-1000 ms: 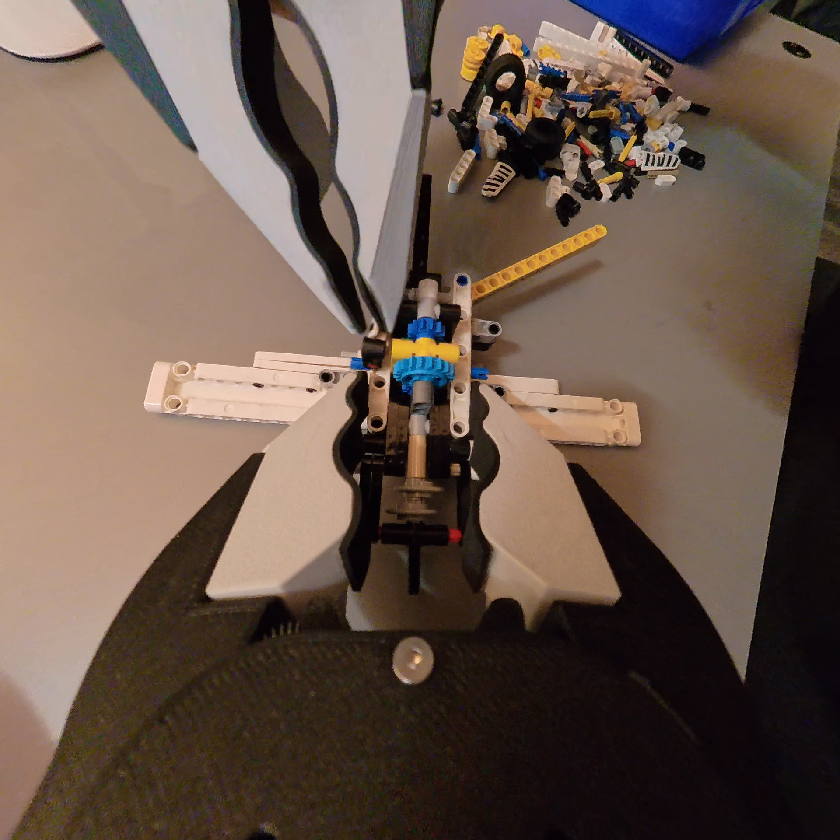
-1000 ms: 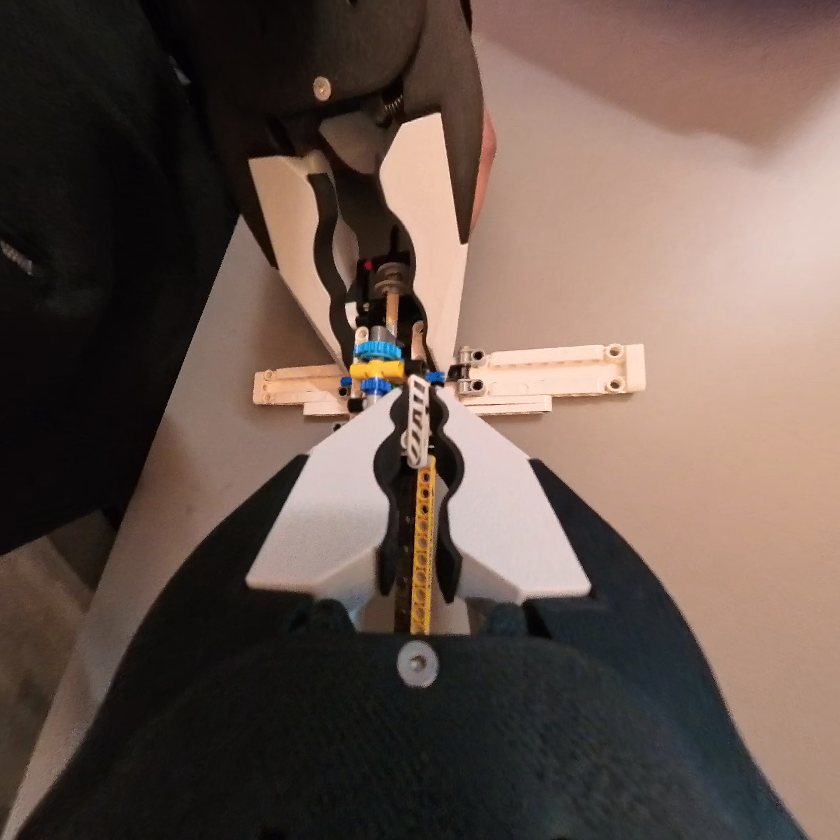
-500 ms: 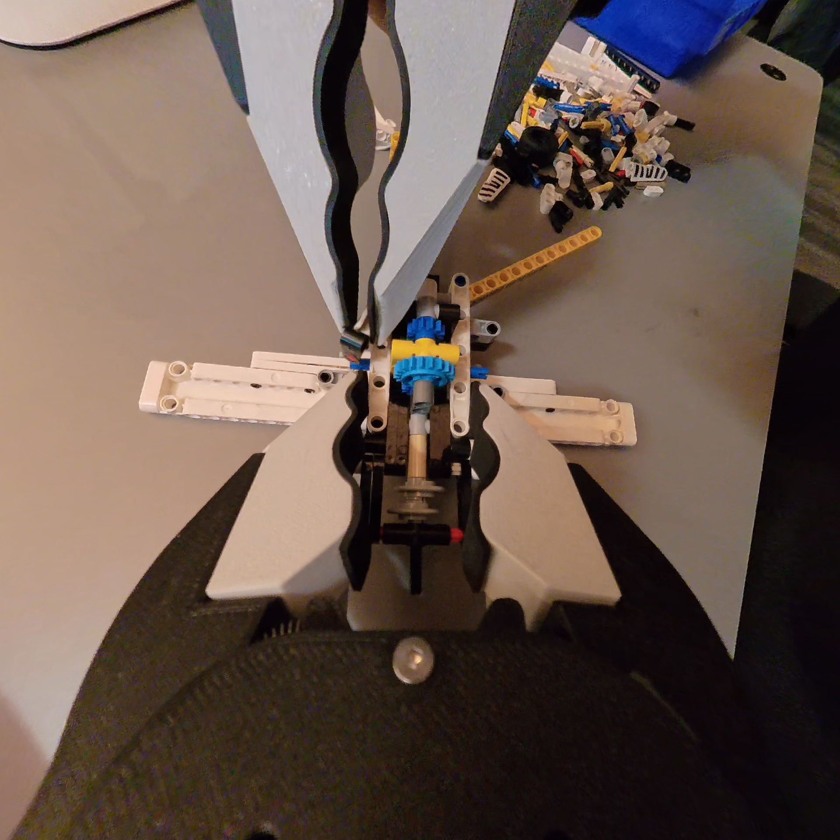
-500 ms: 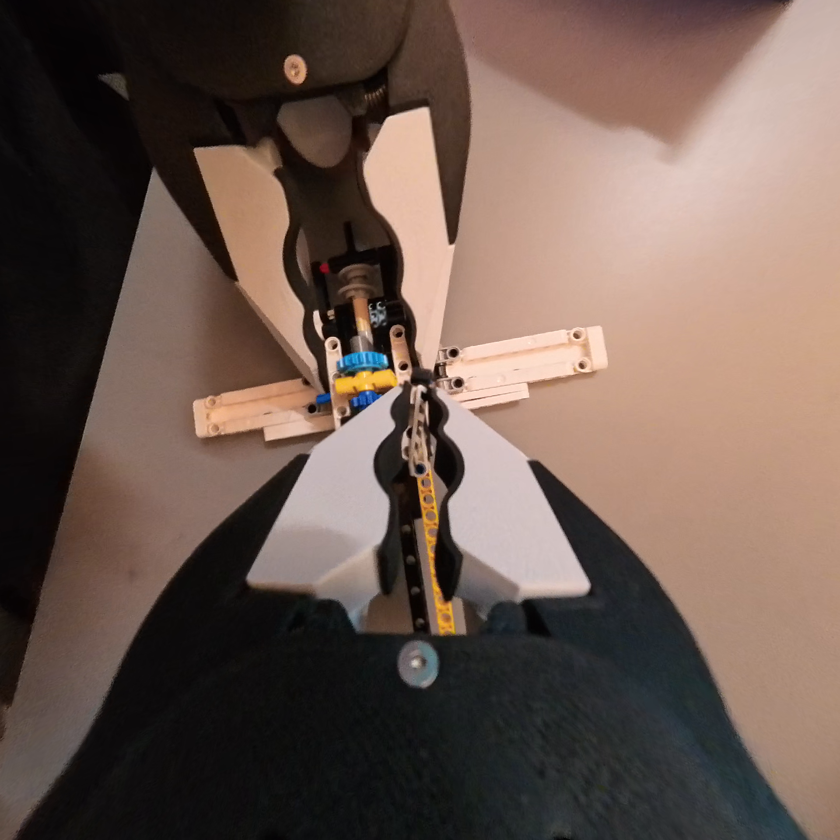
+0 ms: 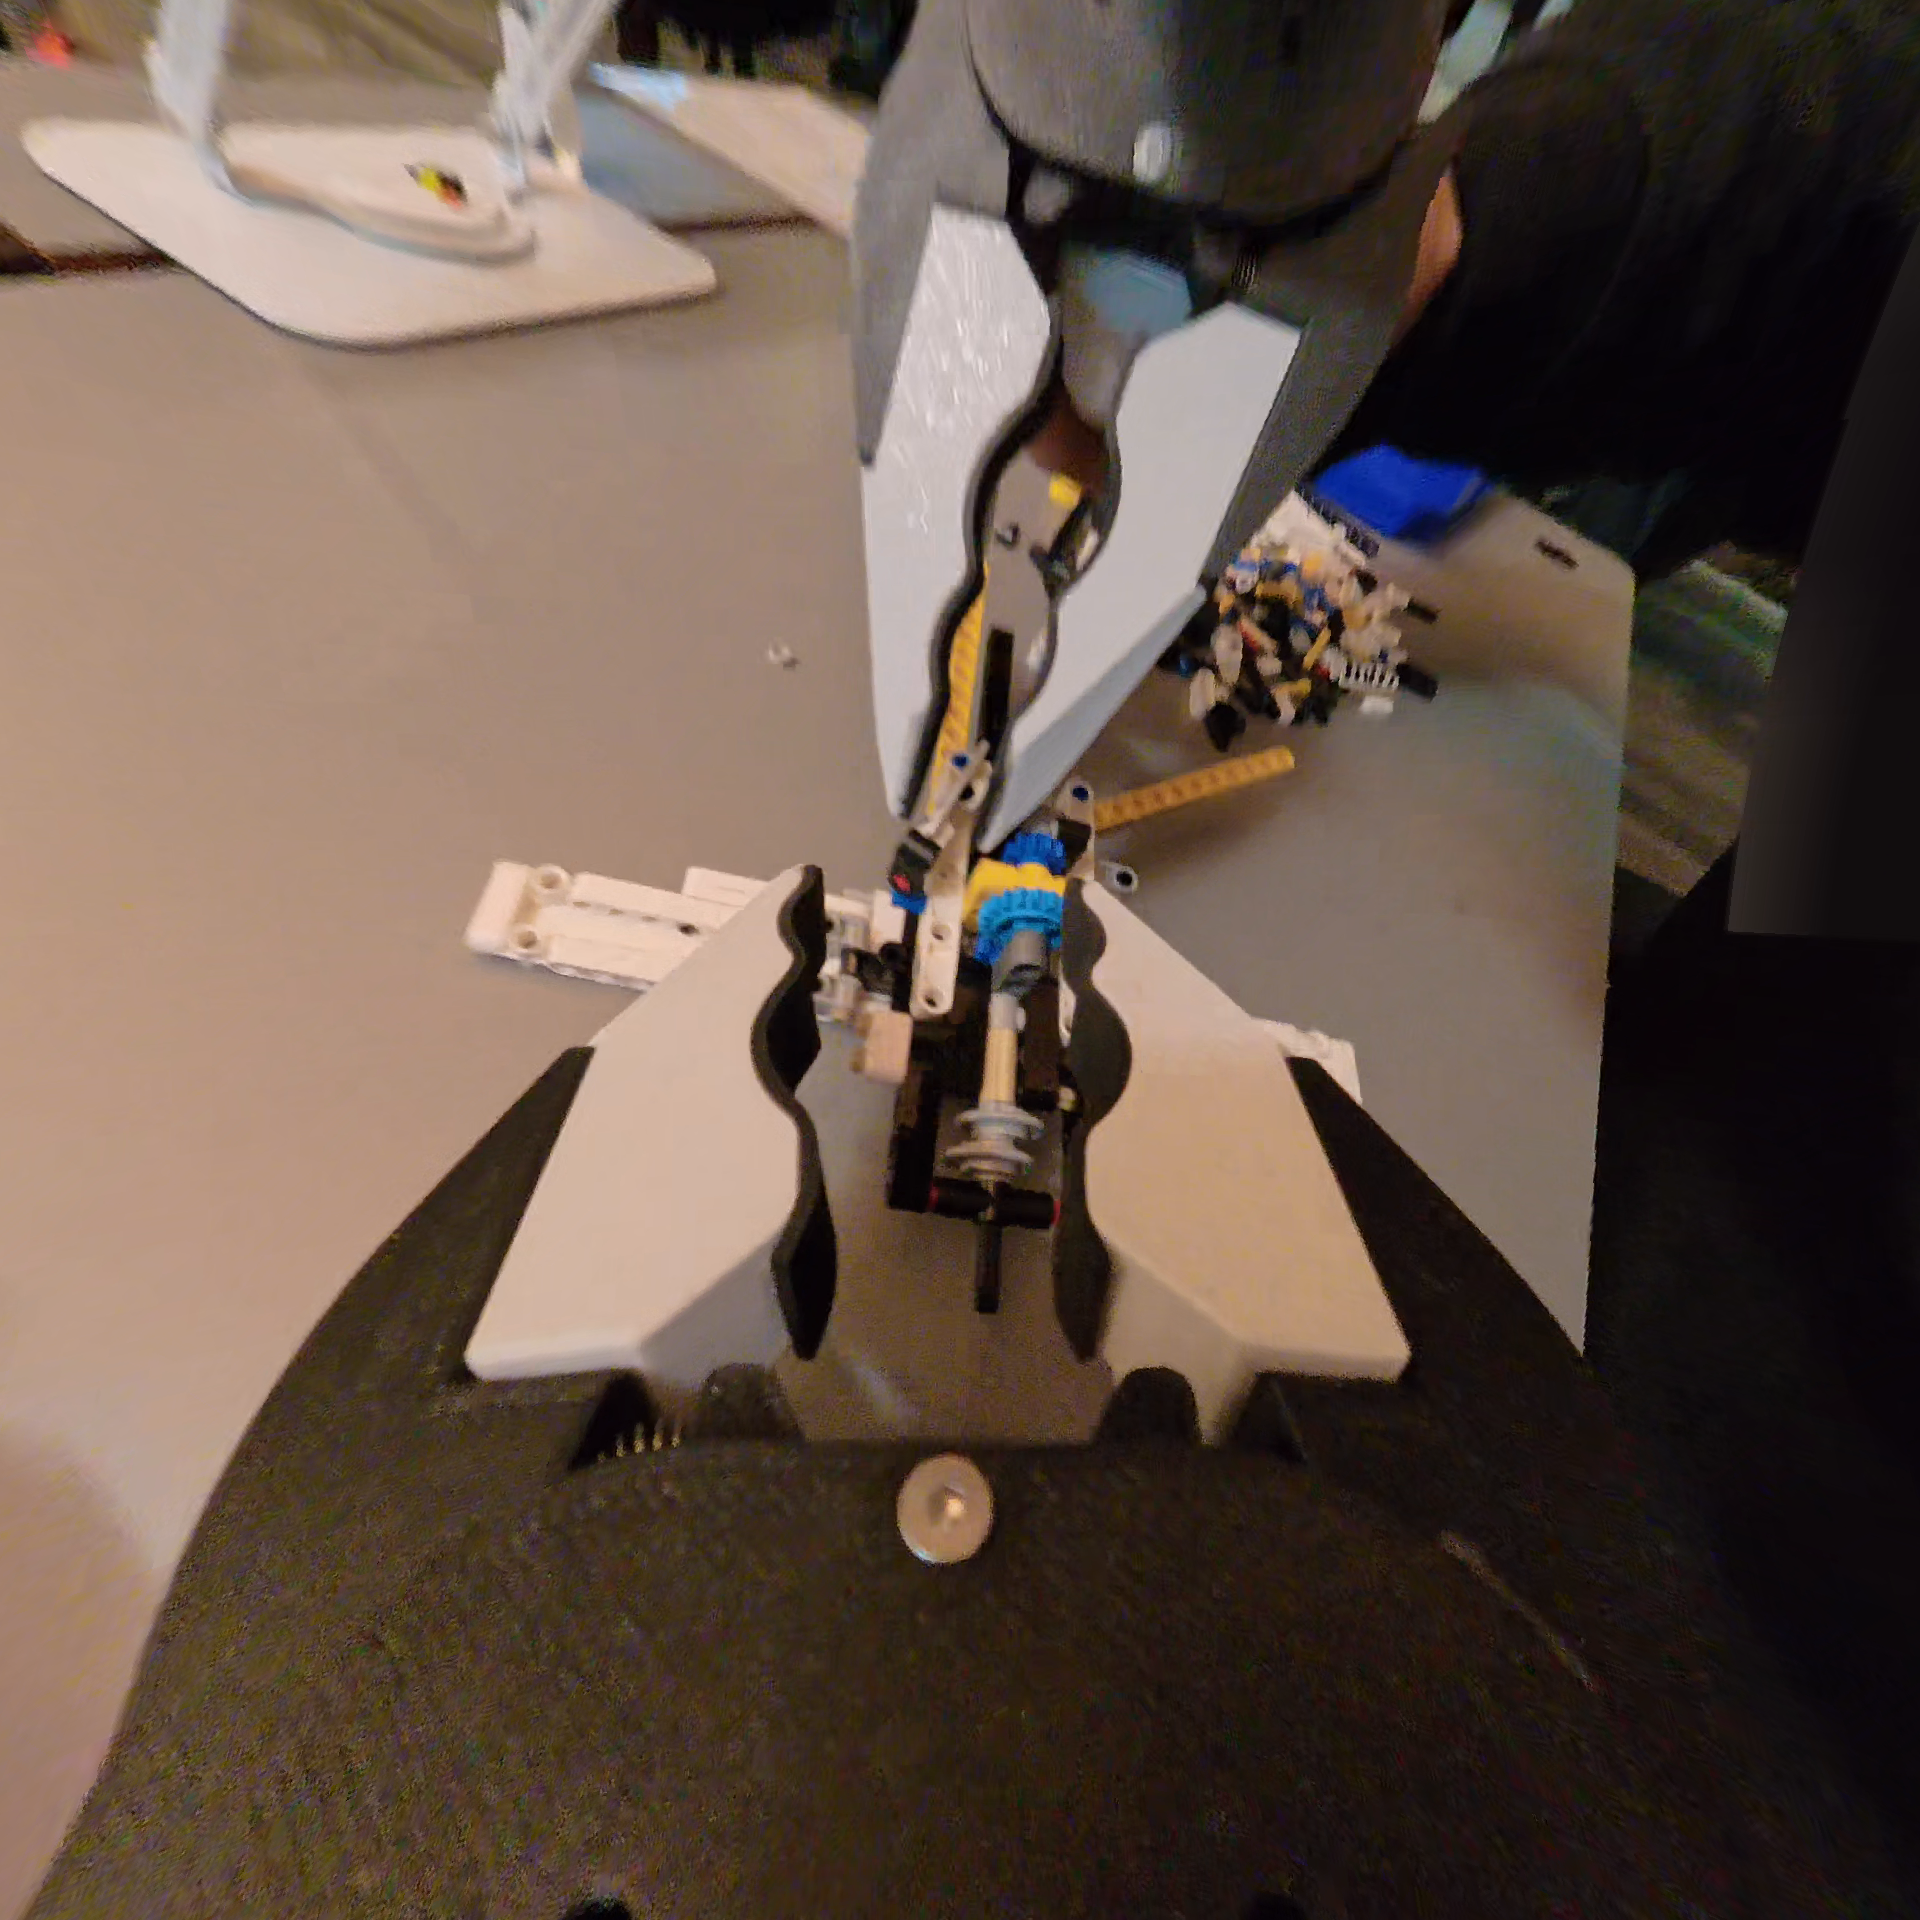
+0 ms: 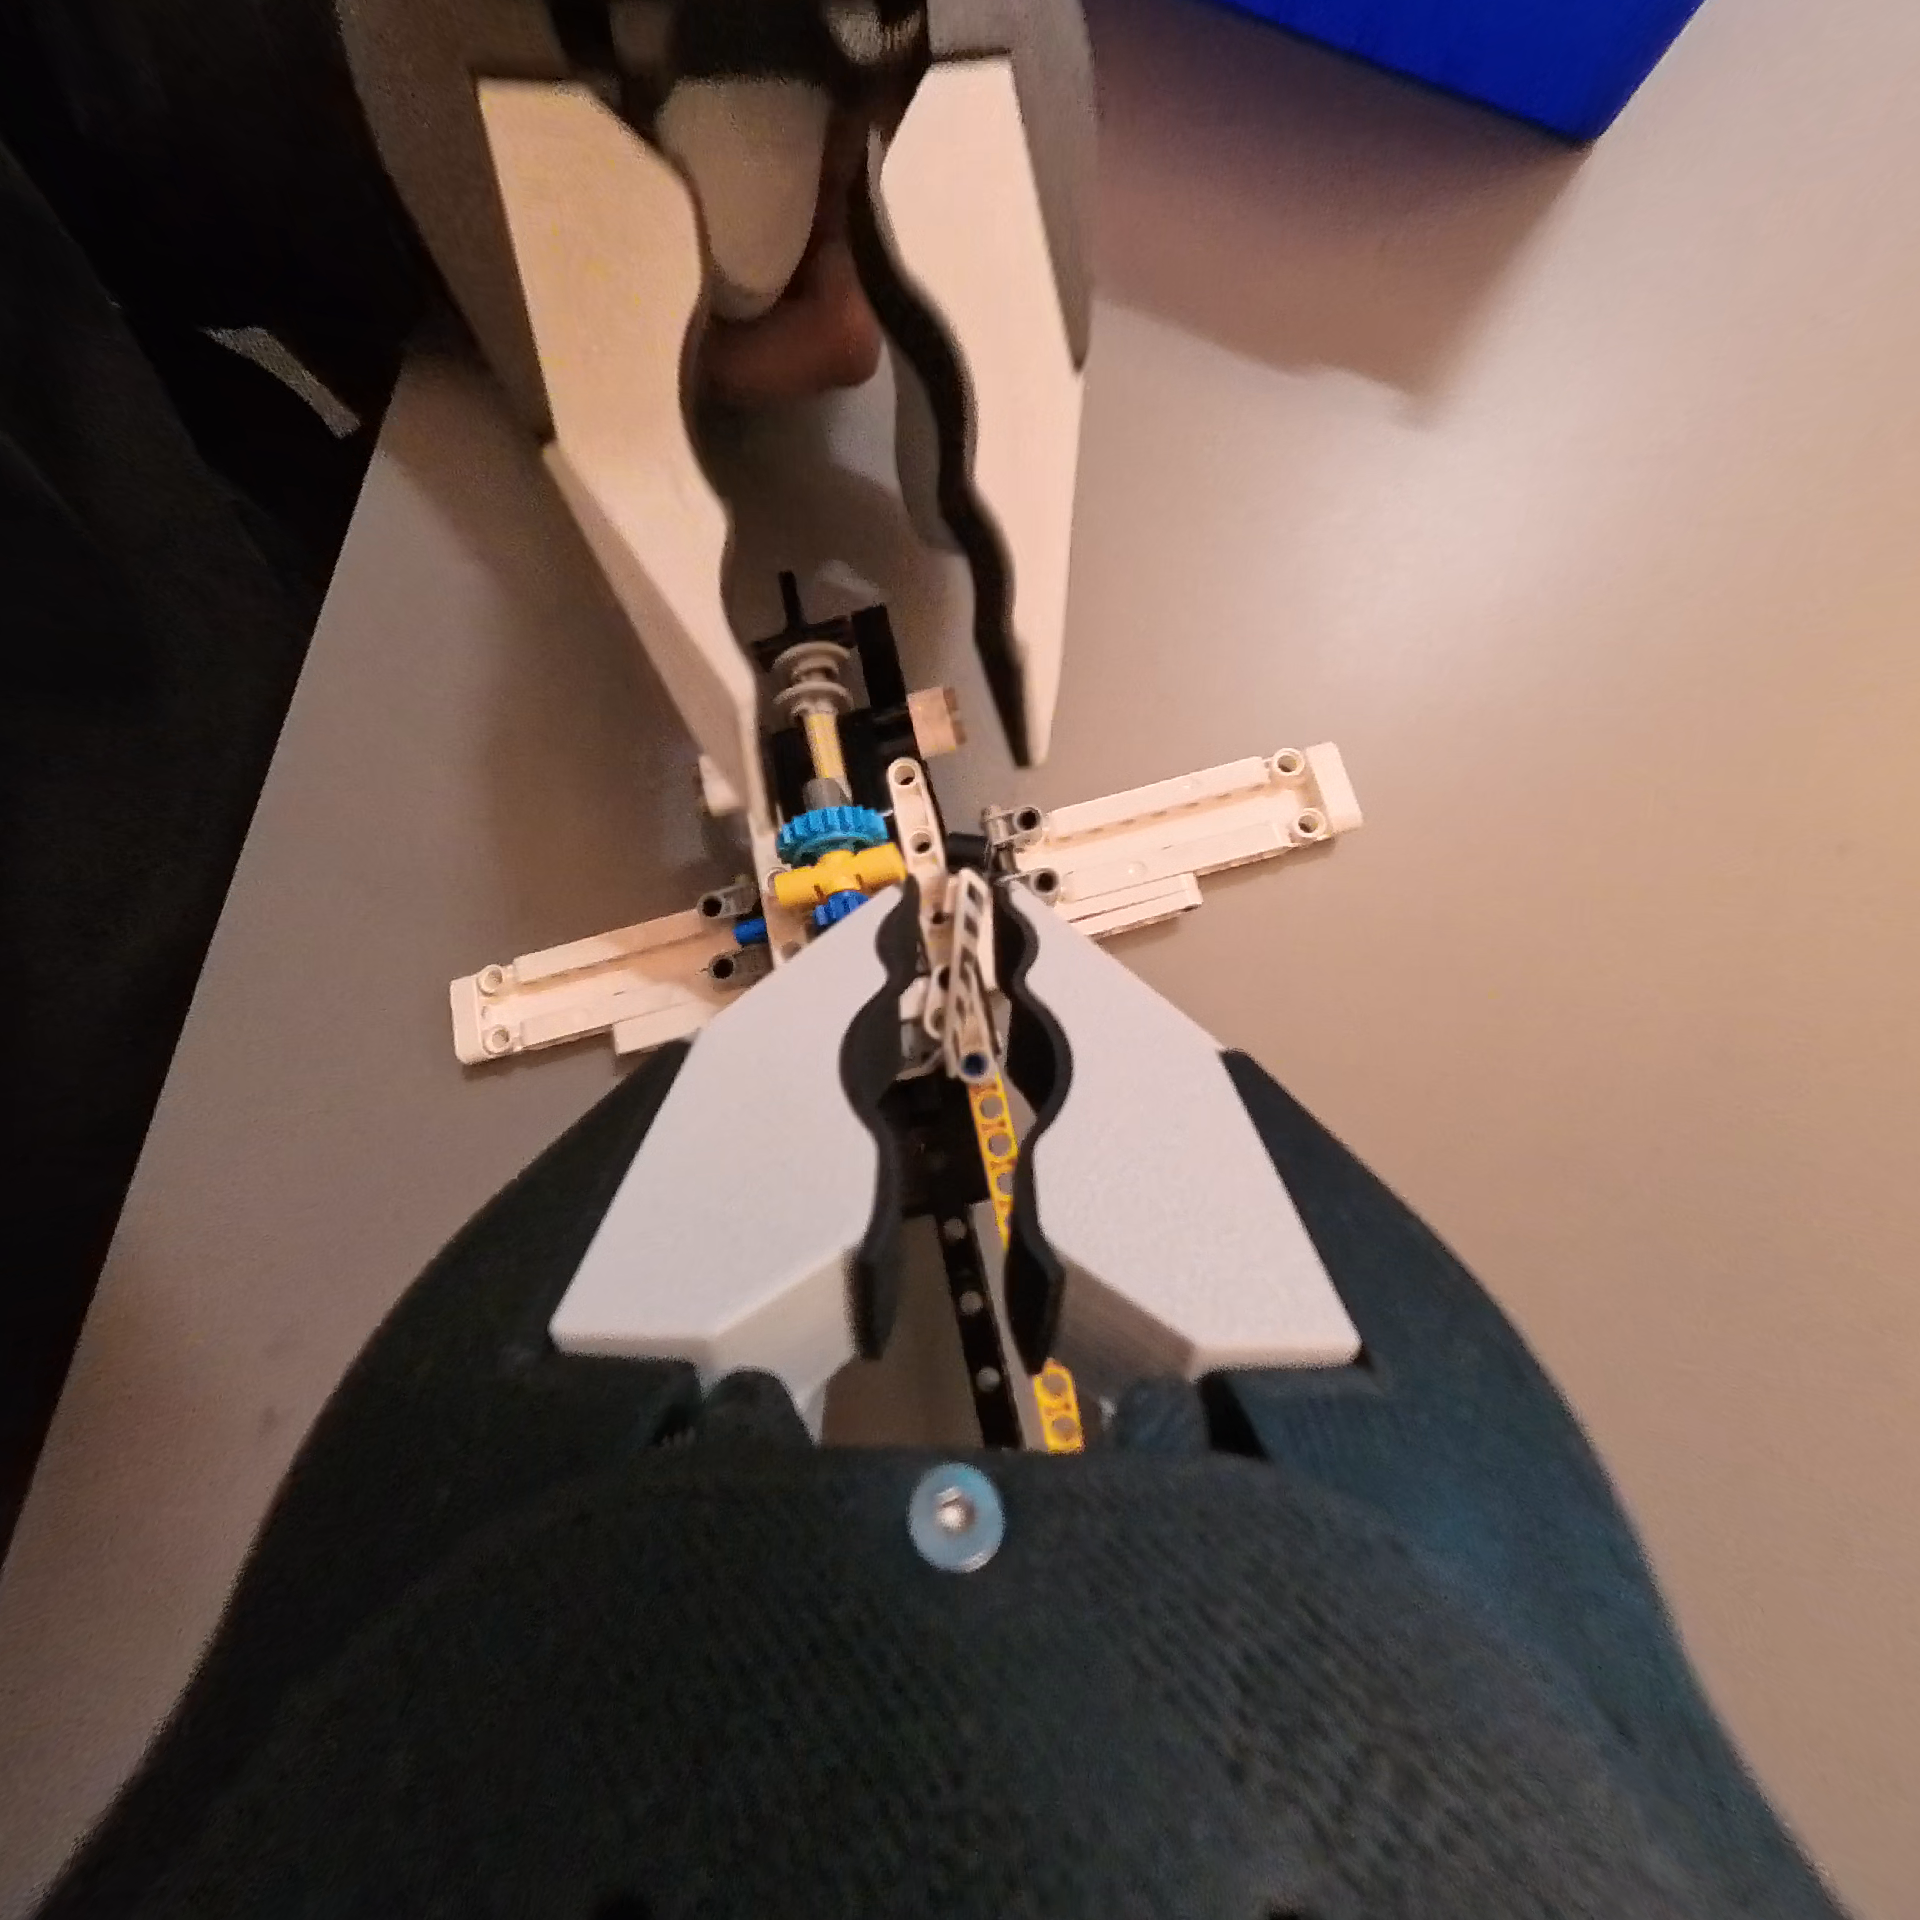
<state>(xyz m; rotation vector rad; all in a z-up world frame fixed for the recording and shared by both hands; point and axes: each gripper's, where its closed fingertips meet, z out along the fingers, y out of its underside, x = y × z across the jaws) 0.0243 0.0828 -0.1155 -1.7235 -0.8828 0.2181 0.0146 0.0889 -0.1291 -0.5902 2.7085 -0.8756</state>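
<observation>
Grey table (image 5: 312, 582). Brick model (image 5: 977, 1039), white wings out flat, sits frame centre in both views. Judged light, rigid, but pin joints could pop; best held by the black frame sides. Left gripper (image 5: 940, 914) stands wide open astride the model's body, left pad clear of it. Right gripper (image 6: 956, 935), nearly closed, pinches a beam stack (image 6: 971, 997): white, yellow, black. Loose parts pile (image 5: 1309, 634) upper right.

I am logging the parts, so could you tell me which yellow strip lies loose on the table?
The yellow strip beside the parts pile, flat and untouched; the other strip runs between the right gripper's fingers.
</observation>
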